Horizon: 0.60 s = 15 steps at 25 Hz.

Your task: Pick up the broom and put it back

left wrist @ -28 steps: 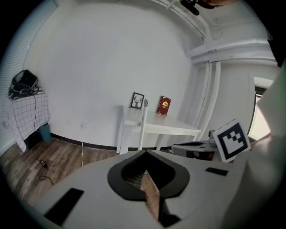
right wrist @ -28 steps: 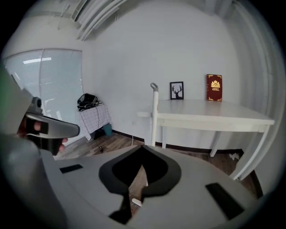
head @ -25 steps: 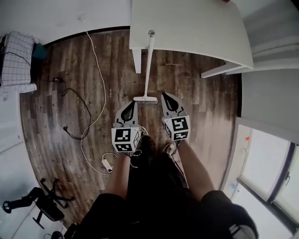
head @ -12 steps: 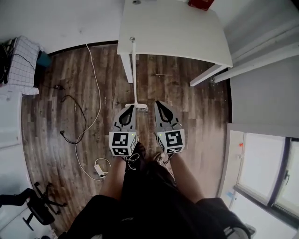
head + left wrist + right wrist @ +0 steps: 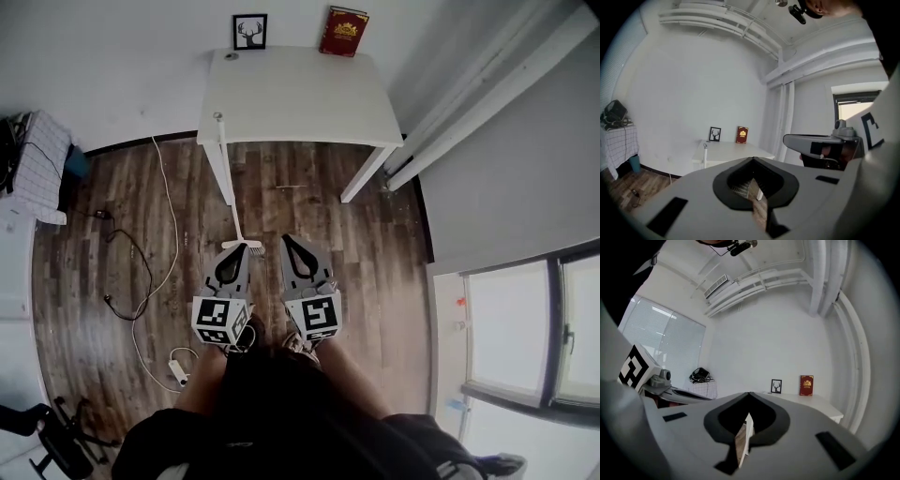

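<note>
The broom (image 5: 228, 187) stands upright with its white handle against the left front corner of the white table (image 5: 300, 94) and its head on the wood floor. In the left gripper view the broom (image 5: 705, 154) shows as a thin white pole beside the table (image 5: 731, 151). My left gripper (image 5: 236, 247) hangs just in front of the broom head, shut and empty. Beside it my right gripper (image 5: 287, 238) is shut with nothing held. Both point towards the table and neither touches the broom. In the gripper views the left gripper (image 5: 752, 158) and the right gripper (image 5: 749, 393) show jaws met at the tips.
A framed deer picture (image 5: 249, 31) and a red book (image 5: 343, 31) lean on the wall at the table's back. Cables (image 5: 141, 272) and a power strip (image 5: 177, 372) lie on the floor at left. A checked cloth (image 5: 37, 155) covers a stand at far left; a window (image 5: 516, 328) is at right.
Both grippers have risen and the head view has tilted up, bringing the whole table and wall into sight. The broom has stayed leaning on the table corner.
</note>
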Tool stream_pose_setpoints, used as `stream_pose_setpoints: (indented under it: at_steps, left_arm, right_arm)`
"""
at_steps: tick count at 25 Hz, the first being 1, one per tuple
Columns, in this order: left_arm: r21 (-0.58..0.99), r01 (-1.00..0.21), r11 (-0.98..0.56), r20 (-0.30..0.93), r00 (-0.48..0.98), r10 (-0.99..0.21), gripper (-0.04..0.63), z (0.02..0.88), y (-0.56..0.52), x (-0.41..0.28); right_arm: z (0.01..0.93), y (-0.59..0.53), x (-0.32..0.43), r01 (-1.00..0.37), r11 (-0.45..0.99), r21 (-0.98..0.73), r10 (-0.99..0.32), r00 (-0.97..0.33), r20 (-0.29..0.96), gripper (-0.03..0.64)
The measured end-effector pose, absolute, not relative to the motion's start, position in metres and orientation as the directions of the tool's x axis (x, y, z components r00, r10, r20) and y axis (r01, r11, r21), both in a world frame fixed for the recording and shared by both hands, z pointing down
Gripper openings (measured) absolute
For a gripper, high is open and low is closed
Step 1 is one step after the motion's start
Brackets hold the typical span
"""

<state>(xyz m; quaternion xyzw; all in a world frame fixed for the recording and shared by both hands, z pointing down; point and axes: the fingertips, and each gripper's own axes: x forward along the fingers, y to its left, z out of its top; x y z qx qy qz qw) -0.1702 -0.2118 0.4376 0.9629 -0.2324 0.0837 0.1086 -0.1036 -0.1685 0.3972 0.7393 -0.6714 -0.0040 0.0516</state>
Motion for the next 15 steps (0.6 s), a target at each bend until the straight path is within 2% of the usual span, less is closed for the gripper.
stream_pose_setpoints:
  at_steps: [15]
  left_arm:
    - [0.107,-0.439,-0.892,0.201,0.888,-0.413,0.0,0.421,-0.131,-0.157]
  right_arm:
    - [0.377,-0.084,-0.098,-0.992,-0.099,0.083,-0.995,0.099,-0.007,0.021]
